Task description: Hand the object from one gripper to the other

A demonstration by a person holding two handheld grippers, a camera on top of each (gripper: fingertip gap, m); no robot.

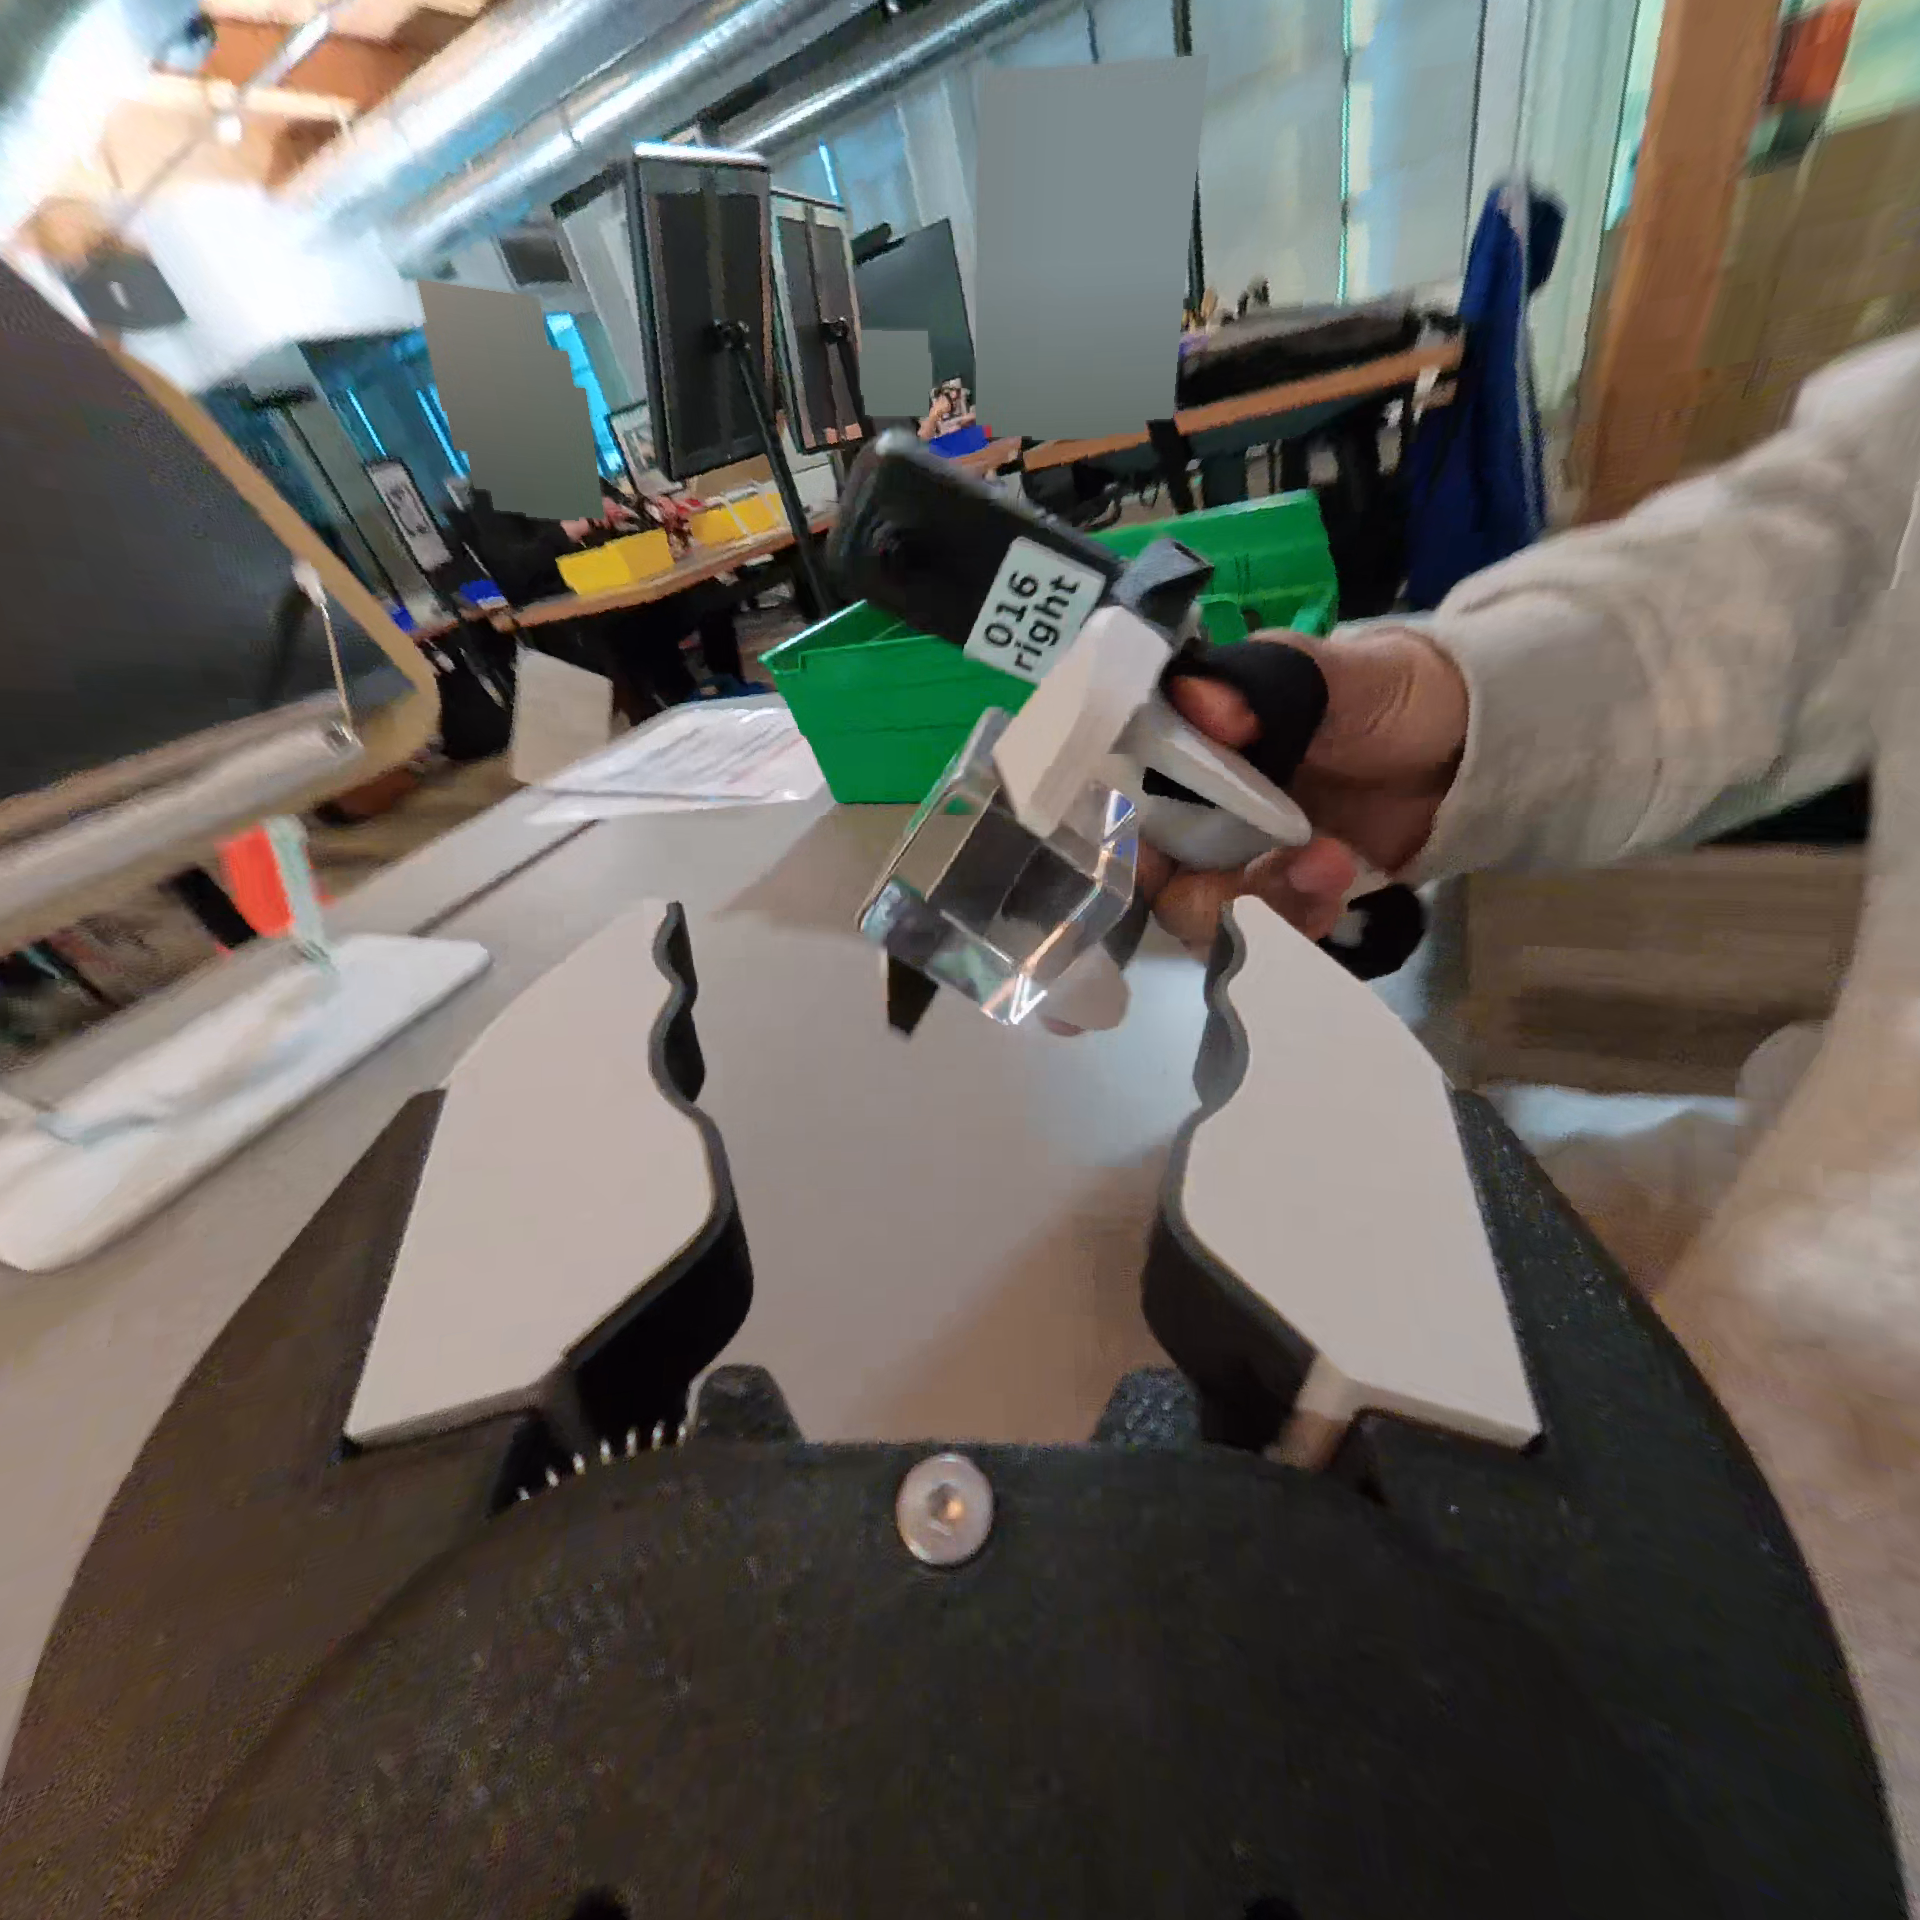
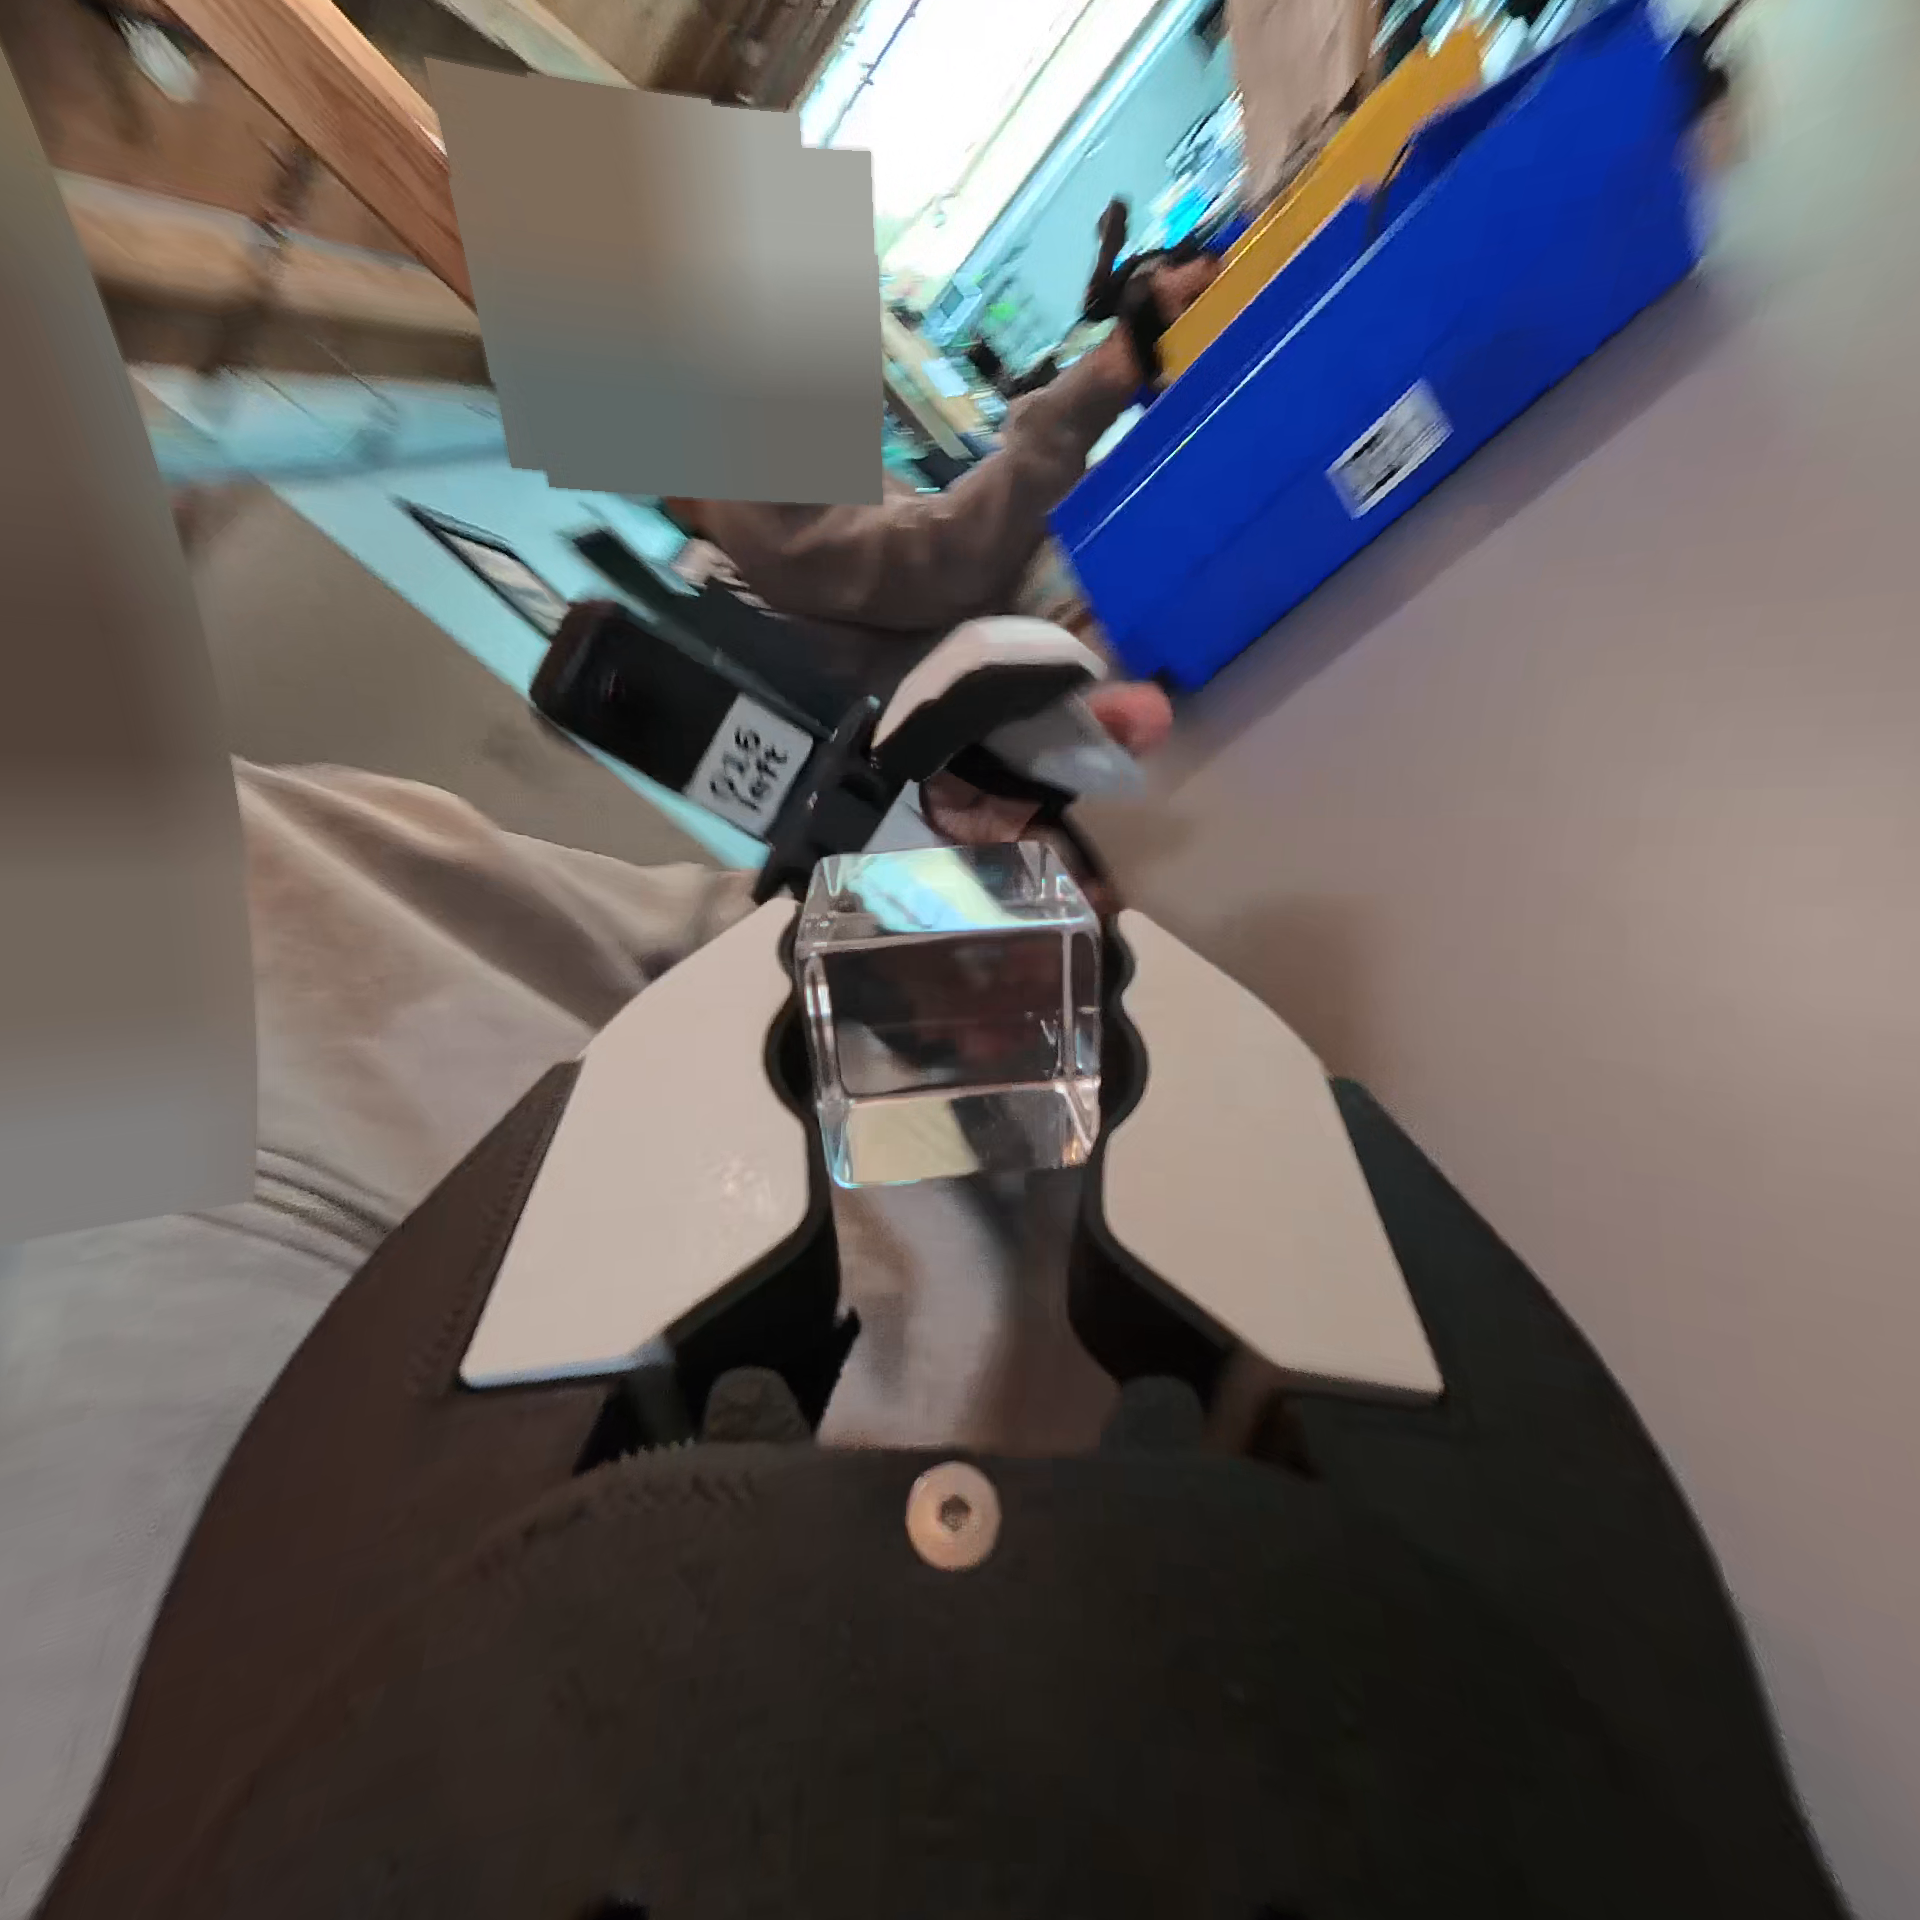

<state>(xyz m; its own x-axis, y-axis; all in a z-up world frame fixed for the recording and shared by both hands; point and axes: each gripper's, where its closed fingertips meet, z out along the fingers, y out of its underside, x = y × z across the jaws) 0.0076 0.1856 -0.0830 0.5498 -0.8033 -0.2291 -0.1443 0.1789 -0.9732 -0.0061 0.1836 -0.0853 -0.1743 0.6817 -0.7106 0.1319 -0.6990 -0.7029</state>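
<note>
A clear acrylic cube [image 2: 951, 1013] sits clamped between the two fingers of my right gripper [image 2: 951, 997]. In the left wrist view the same cube [image 1: 1003, 899] shows held in the right gripper [image 1: 997, 914], just above and beyond my own fingertips. My left gripper [image 1: 951, 977] is open wide and empty, its jaws standing either side of the space below the cube, apart from it. In the right wrist view the left gripper [image 2: 966, 717] shows beyond the cube, in a hand.
A grey table [image 1: 914, 1164] lies below. A green bin [image 1: 894, 686] stands behind the right gripper, papers [image 1: 696, 758] beside it. A white stand base [image 1: 208, 1070] is at the left. A blue bin [image 2: 1403, 416] is at the upper right. A person's sleeve [image 1: 1714, 644] crosses at right.
</note>
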